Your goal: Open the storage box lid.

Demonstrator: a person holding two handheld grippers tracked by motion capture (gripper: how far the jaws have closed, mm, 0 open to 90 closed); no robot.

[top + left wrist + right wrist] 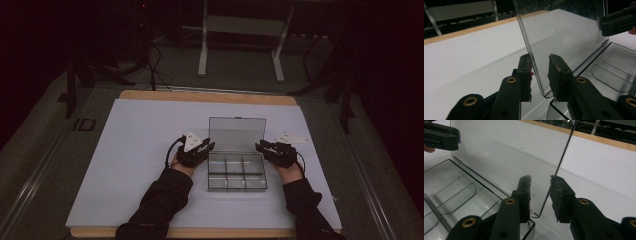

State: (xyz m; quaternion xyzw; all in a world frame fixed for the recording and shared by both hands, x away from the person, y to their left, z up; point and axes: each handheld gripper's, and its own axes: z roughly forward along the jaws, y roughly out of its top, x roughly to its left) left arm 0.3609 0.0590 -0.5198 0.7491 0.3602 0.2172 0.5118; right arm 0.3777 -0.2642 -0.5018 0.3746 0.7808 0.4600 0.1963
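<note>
While your forearms come in from the near edge of the white-covered desk (135,150), both tools sit at the near corners of the raised lid. The clear plastic compartment box (237,173) lies at the middle of the desk, its divided tray toward you and its transparent rectangular lid (236,134) standing upright at the far side.

Your left tool (540,75) has its jaws parted narrowly around the lid's left edge; the left pad (527,75) looks to be touching or just beside the plastic, the right one stands apart. Your right tool (541,197) straddles the lid's right edge the same way, jaws parted, the edge just beside the right pad (557,197).

Neither tool is clamped yet, so the lid is free. If you close one side before the other, it could twist on its hinge or slip out past the pads. Push unevenly and the light tray may skid across the smooth desk, or the lid may drop shut.
</note>
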